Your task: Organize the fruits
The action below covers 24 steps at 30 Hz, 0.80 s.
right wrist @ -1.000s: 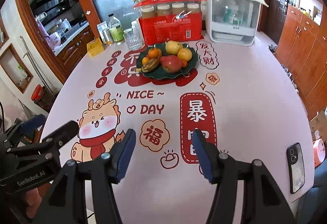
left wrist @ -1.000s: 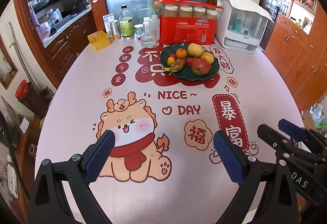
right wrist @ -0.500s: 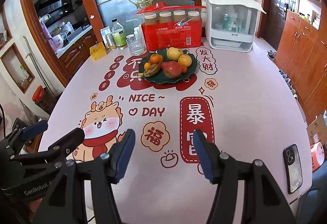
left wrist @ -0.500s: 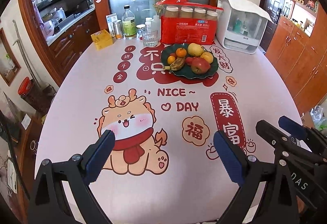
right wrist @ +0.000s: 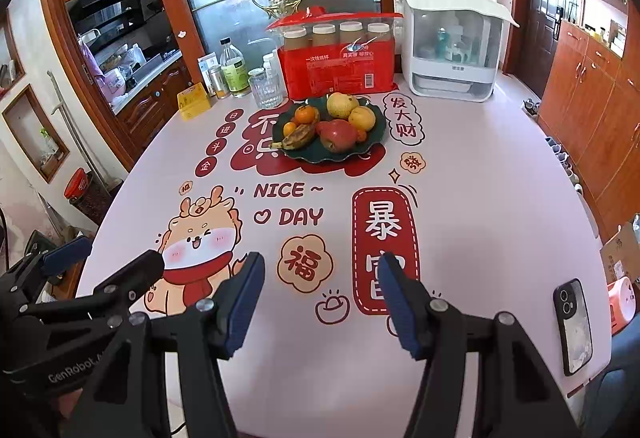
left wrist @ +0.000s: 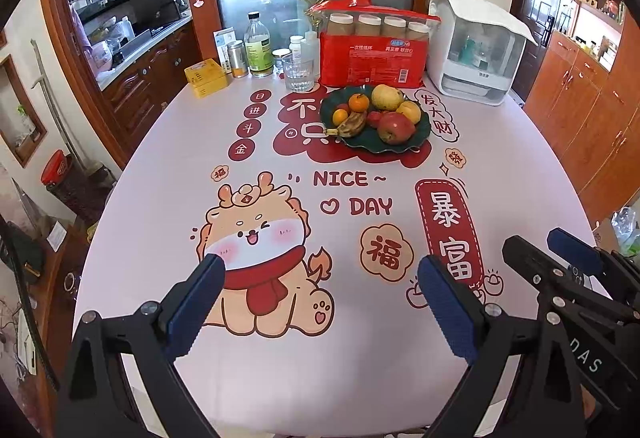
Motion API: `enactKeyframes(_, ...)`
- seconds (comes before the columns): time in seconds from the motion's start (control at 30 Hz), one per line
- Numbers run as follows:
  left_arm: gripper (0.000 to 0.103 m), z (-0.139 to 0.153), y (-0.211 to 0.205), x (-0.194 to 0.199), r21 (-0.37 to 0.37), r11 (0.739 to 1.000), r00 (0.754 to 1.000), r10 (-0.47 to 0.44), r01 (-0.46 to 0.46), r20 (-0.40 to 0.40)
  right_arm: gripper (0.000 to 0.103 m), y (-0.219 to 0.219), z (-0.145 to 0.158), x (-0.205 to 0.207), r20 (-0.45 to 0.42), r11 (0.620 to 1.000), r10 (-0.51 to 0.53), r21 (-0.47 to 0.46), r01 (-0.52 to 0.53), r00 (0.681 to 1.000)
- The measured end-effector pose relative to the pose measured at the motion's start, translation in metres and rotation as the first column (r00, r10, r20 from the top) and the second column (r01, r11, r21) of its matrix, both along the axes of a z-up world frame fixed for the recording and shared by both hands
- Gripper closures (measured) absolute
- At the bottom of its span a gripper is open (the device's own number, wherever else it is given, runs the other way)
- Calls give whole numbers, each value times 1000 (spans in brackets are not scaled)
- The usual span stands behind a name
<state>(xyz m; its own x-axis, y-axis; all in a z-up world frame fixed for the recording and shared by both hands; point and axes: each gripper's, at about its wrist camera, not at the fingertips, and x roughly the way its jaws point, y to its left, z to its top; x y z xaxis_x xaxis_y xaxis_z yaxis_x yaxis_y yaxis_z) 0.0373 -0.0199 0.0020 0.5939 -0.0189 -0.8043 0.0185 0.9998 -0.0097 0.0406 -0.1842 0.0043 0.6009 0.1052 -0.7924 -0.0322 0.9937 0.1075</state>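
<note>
**Fruit plate lies far ahead of both empty grippers**

Left wrist view: The left gripper point(left wrist: 318, 288) hovers over the near part of the tabletop point(left wrist: 160, 198), jaws spread wide with nothing between them. The plate point(left wrist: 425, 134) of fruit sits well apart, straight ahead and slightly to the right of the jaws' line, near the far edge. On it the banana point(left wrist: 352, 124) lies with its long axis slanting from lower left to upper right, an apple point(left wrist: 396, 127) sits at the front right, an orange point(left wrist: 358, 103) and a pear point(left wrist: 386, 97) sit behind. Small red fruits between them are partly covered and hard to name. The right gripper point(left wrist: 560, 250) shows at the right edge, only partly in frame.

Right wrist view: The right gripper point(right wrist: 320, 288) also hangs over the near tabletop point(right wrist: 480, 198), jaws about half spread and empty. The plate point(right wrist: 380, 134) lies ahead, almost on the jaws' line, a touch to the left. The banana point(right wrist: 298, 137) is at the front left of the plate, the apple point(right wrist: 338, 135) at the front middle. The left gripper point(right wrist: 108, 258) appears at the lower left, cut off by the frame. A phone point(right wrist: 572, 326) lies by the right edge of the tabletop.

Neither gripper looks clearly nearer; the plate seems better lined up with the right one. No second container for sorting can be made out.
</note>
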Motion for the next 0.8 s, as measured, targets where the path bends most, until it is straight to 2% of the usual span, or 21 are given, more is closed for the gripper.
enactKeyframes(0.8,7,-2,-3,-6,-1,1000,1000,5,-5,-11,44,-4,-4,-4,-4,1000,0,1,0,1000)
